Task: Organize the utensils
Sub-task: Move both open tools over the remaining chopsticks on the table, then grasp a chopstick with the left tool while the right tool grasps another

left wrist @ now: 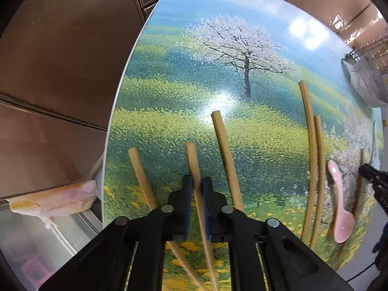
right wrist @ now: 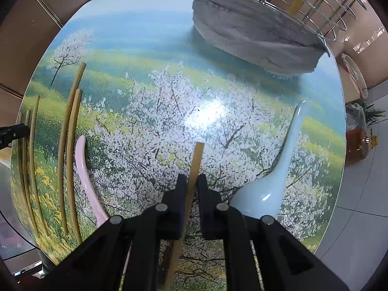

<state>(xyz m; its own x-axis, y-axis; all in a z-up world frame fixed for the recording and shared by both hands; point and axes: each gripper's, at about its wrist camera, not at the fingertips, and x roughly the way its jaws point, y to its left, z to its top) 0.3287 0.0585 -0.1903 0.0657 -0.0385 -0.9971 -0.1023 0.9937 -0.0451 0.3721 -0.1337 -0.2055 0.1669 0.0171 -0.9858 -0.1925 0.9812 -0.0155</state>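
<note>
Bamboo everywhere on the painted table (left wrist: 169, 77), and from the left wrist we see the left gripper (left wrist: 197, 184) pointing down with its jaws pinched tight on one chopstick (left wrist: 194, 160), the stick running up between the pads. Two more loose chopsticks flank it, one to the left (left wrist: 139, 169) and one to the right (left wrist: 224, 145), both lying flat. Further right, a pair of long chopsticks (left wrist: 312, 150) lies side by side, and beside them a pink spoon (left wrist: 340, 208), bowl end nearest the camera. At the right edge, the tip of the other gripper (left wrist: 373, 177) pokes in.

Over to the right wrist: the right gripper (right wrist: 192, 186) is clamped on its own chopstick (right wrist: 197, 157), which sticks out ahead over the blossom print. Just right of it lies a pale blue spoon (right wrist: 276, 169), handle pointing away. Left of it, the pink spoon (right wrist: 83, 165) and the chopstick pair (right wrist: 70, 131). Up top, a wire rack (right wrist: 315, 2) stands over a grey cloth (right wrist: 254, 34).
</note>
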